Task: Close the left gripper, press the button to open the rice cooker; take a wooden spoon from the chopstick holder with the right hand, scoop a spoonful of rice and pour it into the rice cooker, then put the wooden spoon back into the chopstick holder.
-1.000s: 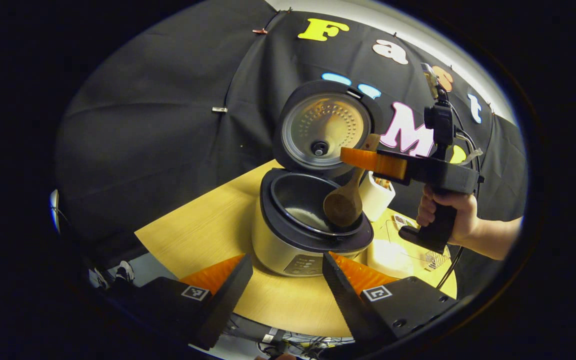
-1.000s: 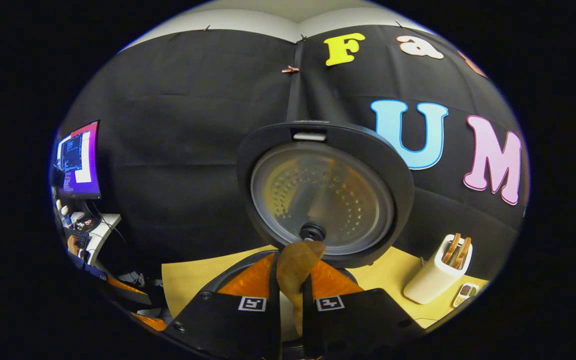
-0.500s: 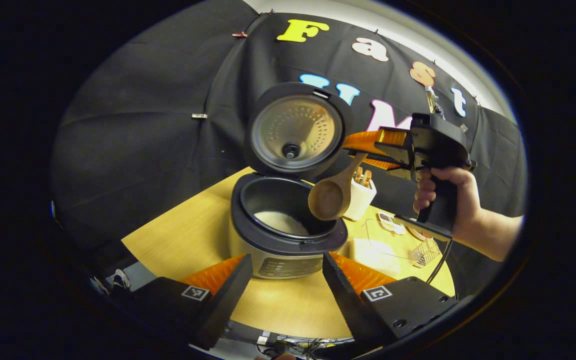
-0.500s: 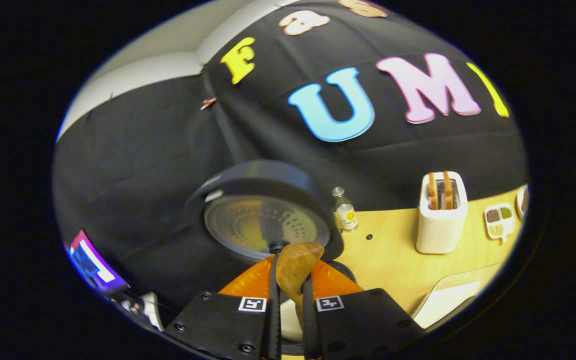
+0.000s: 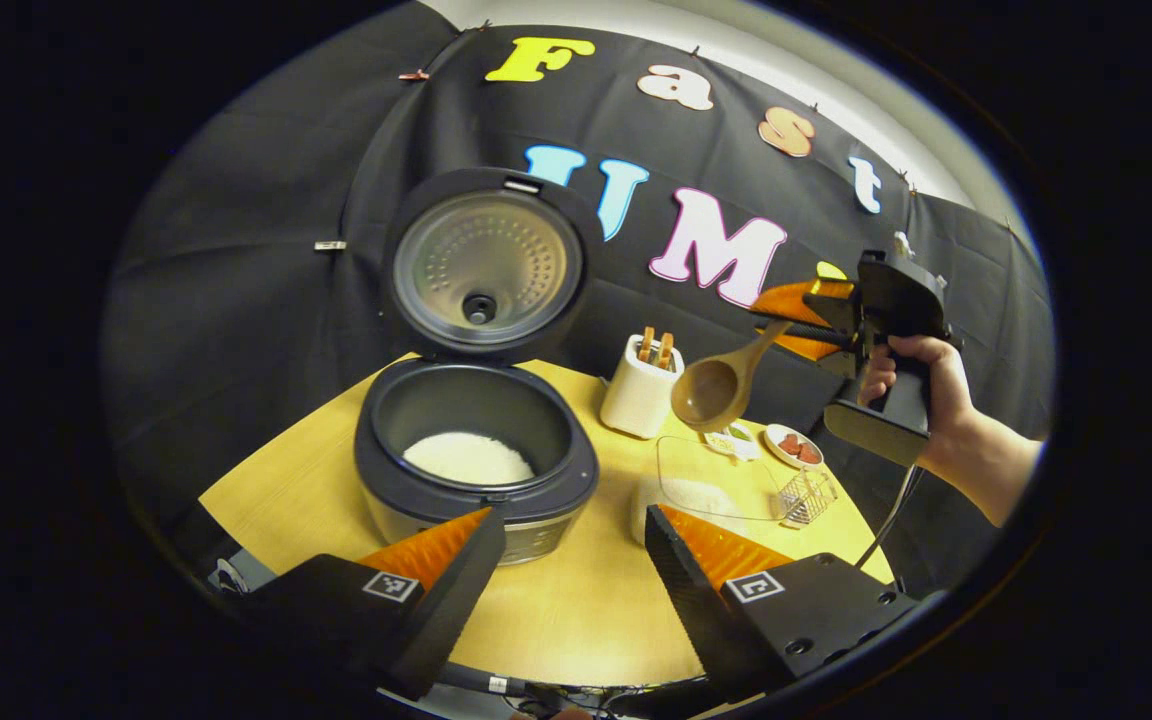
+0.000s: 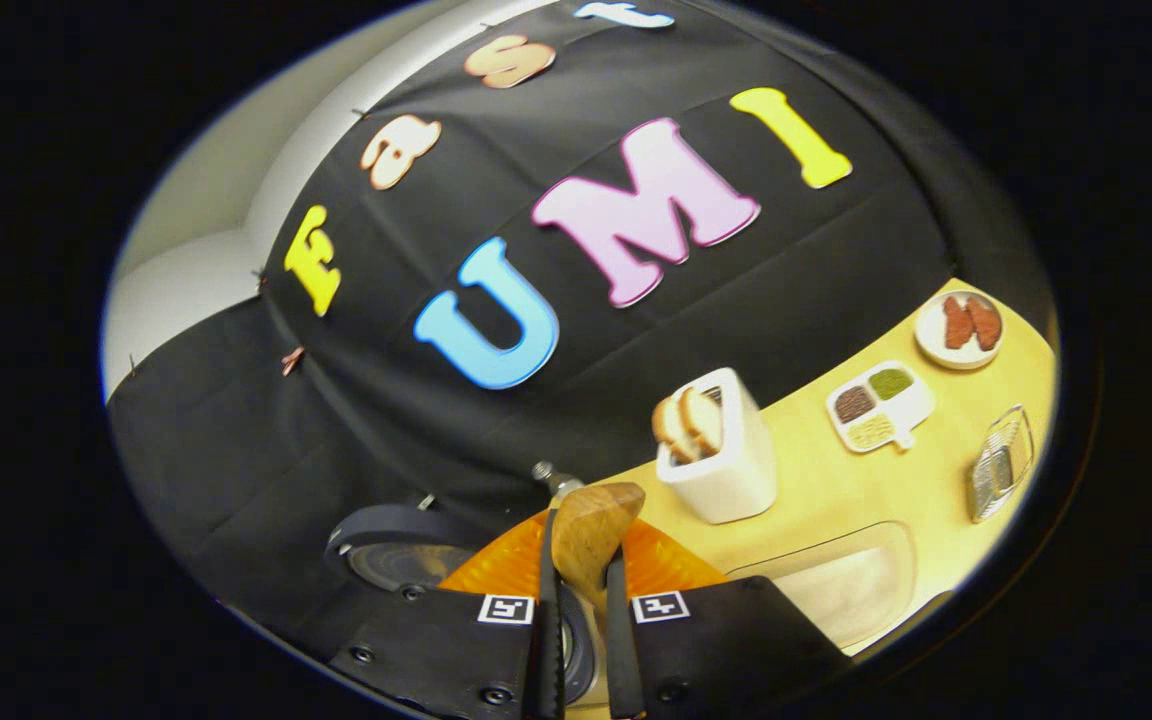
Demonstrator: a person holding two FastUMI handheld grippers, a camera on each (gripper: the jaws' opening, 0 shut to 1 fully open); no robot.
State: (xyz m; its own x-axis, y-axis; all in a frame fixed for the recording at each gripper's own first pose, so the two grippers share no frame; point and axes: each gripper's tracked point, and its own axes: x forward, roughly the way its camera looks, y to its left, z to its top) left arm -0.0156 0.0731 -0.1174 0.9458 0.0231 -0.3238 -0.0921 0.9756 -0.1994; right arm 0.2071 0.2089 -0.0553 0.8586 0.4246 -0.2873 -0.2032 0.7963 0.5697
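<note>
The rice cooker stands with its lid up, and white rice lies in the pot. My left gripper is open in front of it, holding nothing. My right gripper, held by a hand, is shut on the handle of the wooden spoon. The spoon hangs to the right of the cooker, above the clear rice box, and no rice shows in its bowl. The white chopstick holder stands just behind. In the right gripper view the handle end sticks up between the shut fingers of my right gripper.
A small plate of red pieces, a divided dish and a wire basket lie on the wooden table to the right of the chopstick holder. A small bottle stands behind the cooker. The rice box is near the table's front.
My right gripper has carried the spoon from over the cooker pot to the right, above the rice box, and has rolled. The left gripper view has swung so the cooker sits further left.
</note>
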